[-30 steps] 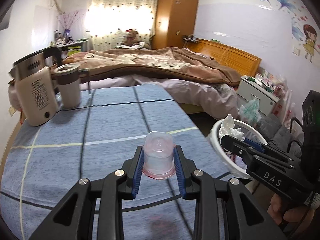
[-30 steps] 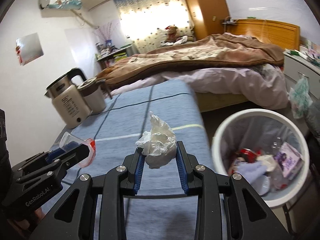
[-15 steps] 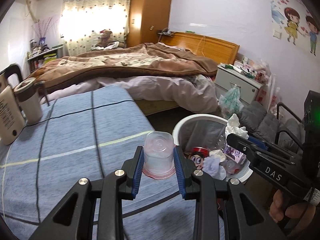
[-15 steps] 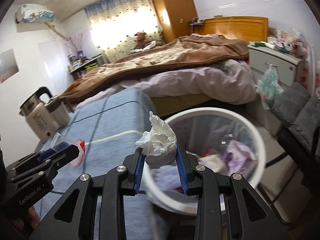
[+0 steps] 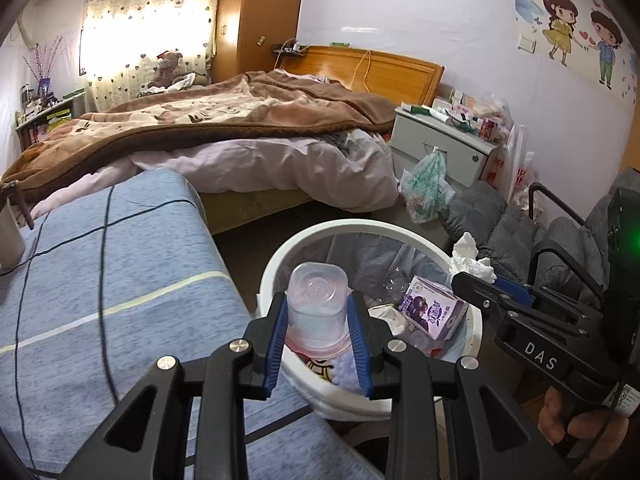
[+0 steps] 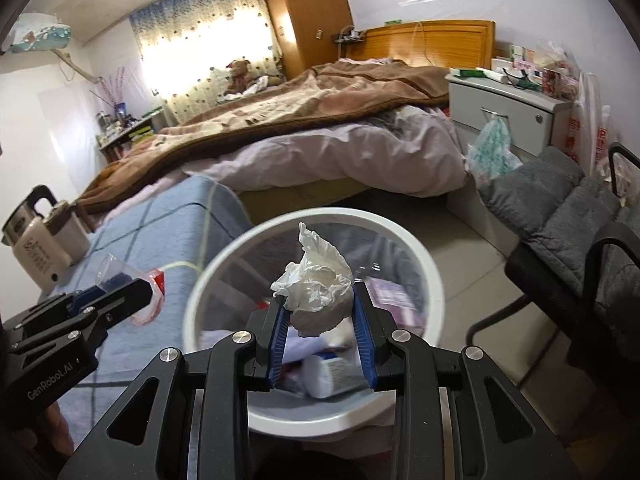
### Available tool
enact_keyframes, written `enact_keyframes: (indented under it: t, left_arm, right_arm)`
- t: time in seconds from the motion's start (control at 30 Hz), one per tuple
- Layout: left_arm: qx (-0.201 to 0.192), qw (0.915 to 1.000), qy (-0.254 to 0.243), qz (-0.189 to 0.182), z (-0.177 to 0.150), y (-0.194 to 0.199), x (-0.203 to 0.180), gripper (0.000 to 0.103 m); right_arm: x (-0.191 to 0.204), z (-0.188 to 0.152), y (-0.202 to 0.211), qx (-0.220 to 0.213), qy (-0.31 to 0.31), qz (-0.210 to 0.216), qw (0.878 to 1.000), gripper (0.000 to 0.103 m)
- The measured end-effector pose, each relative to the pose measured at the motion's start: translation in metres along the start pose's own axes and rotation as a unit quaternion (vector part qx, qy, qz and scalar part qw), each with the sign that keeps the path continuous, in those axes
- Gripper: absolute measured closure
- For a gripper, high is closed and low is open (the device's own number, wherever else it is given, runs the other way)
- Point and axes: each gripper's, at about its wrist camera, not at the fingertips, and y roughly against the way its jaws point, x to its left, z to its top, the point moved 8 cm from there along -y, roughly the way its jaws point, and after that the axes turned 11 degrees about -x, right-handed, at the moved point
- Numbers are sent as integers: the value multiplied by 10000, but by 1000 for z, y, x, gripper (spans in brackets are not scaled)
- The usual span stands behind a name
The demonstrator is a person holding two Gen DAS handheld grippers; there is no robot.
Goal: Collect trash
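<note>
My left gripper [image 5: 318, 340] is shut on a clear plastic cup [image 5: 317, 304] with a pink rim, held upside down over the near left rim of the white trash bin [image 5: 276, 264]. My right gripper [image 6: 320, 332] is shut on a crumpled white tissue [image 6: 316, 280] and holds it above the open bin [image 6: 434, 280]. The bin holds several pieces of trash, among them a purple carton [image 5: 430, 310]. The right gripper with the tissue [image 5: 470, 258] shows at the bin's far right rim in the left wrist view. The left gripper with the cup [image 6: 128, 280] shows left of the bin in the right wrist view.
A table with a blue striped cloth [image 5: 100, 280] stands left of the bin. A kettle [image 6: 38, 242] sits at its far end. A bed [image 5: 240, 128] lies behind, a nightstand [image 5: 444, 144] and a grey padded chair [image 6: 560, 216] to the right.
Both grippers have moved right, from over the table to over the trash bin, each still holding its item. The bin is now directly below them.
</note>
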Motion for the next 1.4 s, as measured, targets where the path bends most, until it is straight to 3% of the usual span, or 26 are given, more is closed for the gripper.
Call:
enact_keyframes:
  t: [0.3, 0.43, 0.5, 0.6, 0.8, 1.4]
  left_arm:
    - [225, 9997, -19, -66, -9, -21, -19, 71]
    - [222, 9996, -148, 92, -11, -24, -21, 71]
    - [259, 9995, -130, 84, -13, -25, -22, 63]
    - [273, 9996, -51, 62, -12, -27, -22, 51]
    - [254, 9996, -45, 98, -12, -25, -19, 44]
    - [-59, 9990, -5, 440, -14, 14, -10, 37]
  right_arm:
    - [-18, -14, -16, 312, 207, -263, 9990, 70]
    - [-23, -18, -20, 374, 159, -263, 9988, 70]
    - [-23, -19, -21, 402, 177, -259, 9987, 68]
    - [-25, -19, -21, 364, 223, -335, 9985, 62]
    - [-25, -17, -18, 323, 195, -386, 9985, 53]
    - [-7, -15, 24, -101, 88, -263, 9996, 53]
